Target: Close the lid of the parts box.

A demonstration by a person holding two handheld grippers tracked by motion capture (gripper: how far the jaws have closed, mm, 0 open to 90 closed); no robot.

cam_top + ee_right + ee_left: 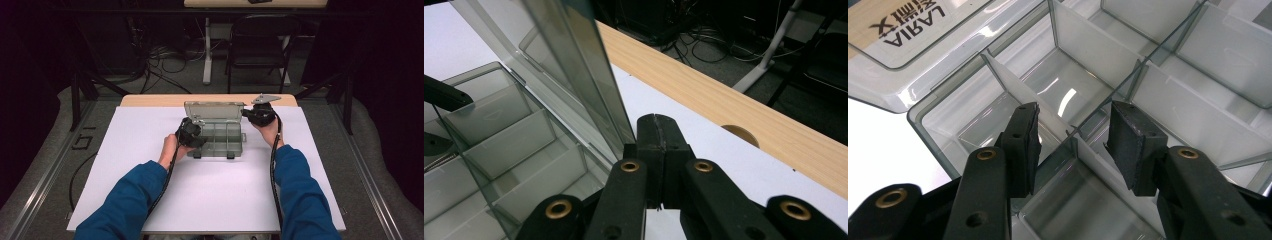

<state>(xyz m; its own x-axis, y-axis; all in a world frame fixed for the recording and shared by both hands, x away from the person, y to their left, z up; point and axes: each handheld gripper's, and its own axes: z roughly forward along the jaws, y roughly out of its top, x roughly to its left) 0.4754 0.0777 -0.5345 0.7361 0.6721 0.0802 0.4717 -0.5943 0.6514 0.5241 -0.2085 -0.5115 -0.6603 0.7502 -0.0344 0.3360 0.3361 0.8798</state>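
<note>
A clear plastic compartment box (pixel 220 145) stands on the white sheet, its lid (pixel 212 109) raised at the back. My left gripper (pixel 199 137) hangs over the box's left end. In the left gripper view its jaws (pixel 1073 125) stand apart on either side of a white divider (pixel 1008 80), and the pads do not touch it. My right gripper (pixel 249 114) is at the lid's right edge. Seen from the right gripper view, its jaws (pixel 658 125) are pressed together with nothing between them, just beside the lid (pixel 574 60). The compartments (pixel 514 145) look empty.
A white sheet (pixel 215 195) covers most of the wooden table (pixel 150 100), with free room in front of the box. A black chair (pixel 260 40) and floor cables (pixel 170 62) lie beyond the far edge. The tabletop has a round hole (pixel 740 132).
</note>
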